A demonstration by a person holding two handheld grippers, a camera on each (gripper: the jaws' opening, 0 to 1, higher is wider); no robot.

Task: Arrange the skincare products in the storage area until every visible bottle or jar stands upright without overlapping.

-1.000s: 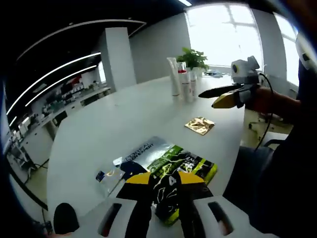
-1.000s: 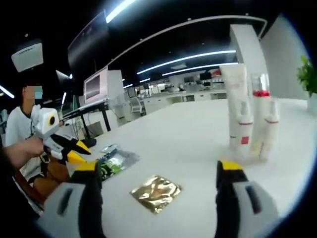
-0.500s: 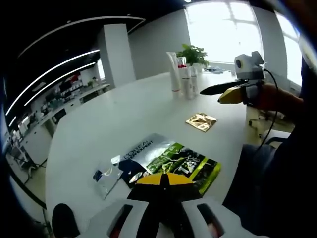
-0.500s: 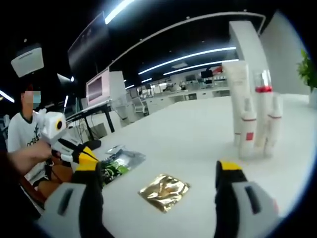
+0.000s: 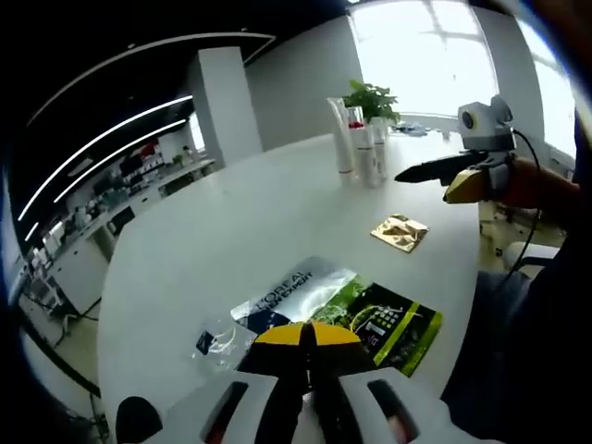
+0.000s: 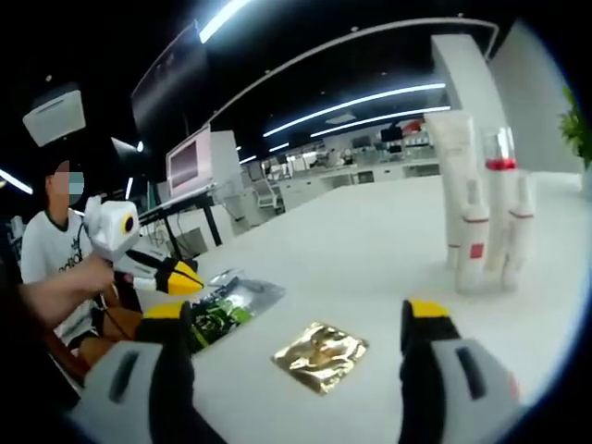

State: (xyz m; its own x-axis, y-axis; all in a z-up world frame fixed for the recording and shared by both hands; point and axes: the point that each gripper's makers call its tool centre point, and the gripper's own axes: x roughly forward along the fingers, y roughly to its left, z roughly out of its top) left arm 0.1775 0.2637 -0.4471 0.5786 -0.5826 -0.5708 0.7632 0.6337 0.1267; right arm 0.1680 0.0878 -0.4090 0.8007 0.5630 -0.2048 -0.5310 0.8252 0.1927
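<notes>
Right gripper view: four upright bottles [image 6: 481, 222].

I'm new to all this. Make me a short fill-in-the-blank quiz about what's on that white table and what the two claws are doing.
1. The bottles at the far end of the table all stand ____.
2. The lone small packet is ____ in colour.
3. The right claw is ____.
4. The left claw is ____, above the green packet.

Missing words: upright; gold; open; shut

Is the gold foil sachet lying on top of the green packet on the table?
No, the gold foil sachet lies alone on the white table, apart from the green packet.
</notes>
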